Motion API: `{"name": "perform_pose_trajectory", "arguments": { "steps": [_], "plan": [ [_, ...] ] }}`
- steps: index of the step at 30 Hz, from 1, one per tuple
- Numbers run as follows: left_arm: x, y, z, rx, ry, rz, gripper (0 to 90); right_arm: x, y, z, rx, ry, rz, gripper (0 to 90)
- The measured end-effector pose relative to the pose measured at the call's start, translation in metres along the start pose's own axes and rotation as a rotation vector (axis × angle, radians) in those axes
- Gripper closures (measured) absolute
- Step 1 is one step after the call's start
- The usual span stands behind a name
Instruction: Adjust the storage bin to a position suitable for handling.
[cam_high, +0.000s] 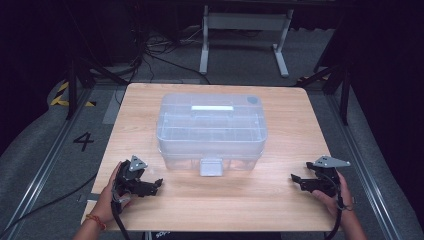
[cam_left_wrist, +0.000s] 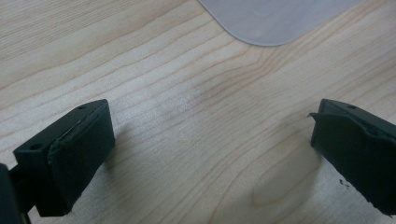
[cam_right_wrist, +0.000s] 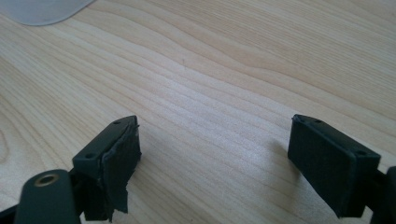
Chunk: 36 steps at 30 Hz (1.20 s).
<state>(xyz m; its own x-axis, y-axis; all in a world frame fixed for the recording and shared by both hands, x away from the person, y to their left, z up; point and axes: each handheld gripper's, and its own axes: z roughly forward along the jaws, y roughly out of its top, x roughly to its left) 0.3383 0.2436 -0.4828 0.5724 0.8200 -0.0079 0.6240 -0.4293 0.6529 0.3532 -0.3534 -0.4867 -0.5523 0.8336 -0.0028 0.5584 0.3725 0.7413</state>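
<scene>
Resting on the near part of a wooden tabletop (cam_high: 280, 200), both grippers sit idle with nothing held. A translucent plastic storage box (cam_high: 211, 127) stands in the middle of the tabletop, lid on, its long axis running left to right across the table, with a grey latch (cam_high: 210, 167) at the centre of its near wall. The left gripper (cam_high: 150, 185) lies near the box's near-left corner, jaws pointing right and wide apart; the left gripper view confirms bare wood between them (cam_left_wrist: 212, 140) and a rounded corner of the box (cam_left_wrist: 275, 18) ahead and apart from them. The right gripper (cam_high: 299, 181) lies farther out toward the right edge, jaws pointing left and likewise spread wide, with bare wood between them in its own view (cam_right_wrist: 215, 154). Judged from this layout, the box lies forward and inward of both grippers, the latch roughly midway between them, and the left gripper is somewhat nearer to it.
</scene>
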Motion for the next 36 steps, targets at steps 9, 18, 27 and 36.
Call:
{"name": "perform_pose_trajectory", "arguments": {
  "steps": [9, 18, 27, 36],
  "plan": [
    [0.007, -0.005, -0.005, 0.002, -0.028, 0.043, 0.3, 0.000, 0.000, 0.000, 0.002, 0.012, -0.009, 18.1],
    [0.010, -0.009, -0.008, -0.008, -0.034, 0.067, 0.5, -0.005, 0.002, -0.006, -0.008, 0.016, 0.003, 23.0],
    [0.013, -0.008, -0.007, -0.004, -0.066, 0.081, 0.4, -0.005, 0.022, -0.019, -0.060, 0.014, -0.034, 25.3],
    [0.014, -0.008, -0.007, -0.004, -0.068, 0.095, 0.5, -0.003, 0.067, -0.032, -0.141, 0.030, -0.087, 28.6]
  ]
}}
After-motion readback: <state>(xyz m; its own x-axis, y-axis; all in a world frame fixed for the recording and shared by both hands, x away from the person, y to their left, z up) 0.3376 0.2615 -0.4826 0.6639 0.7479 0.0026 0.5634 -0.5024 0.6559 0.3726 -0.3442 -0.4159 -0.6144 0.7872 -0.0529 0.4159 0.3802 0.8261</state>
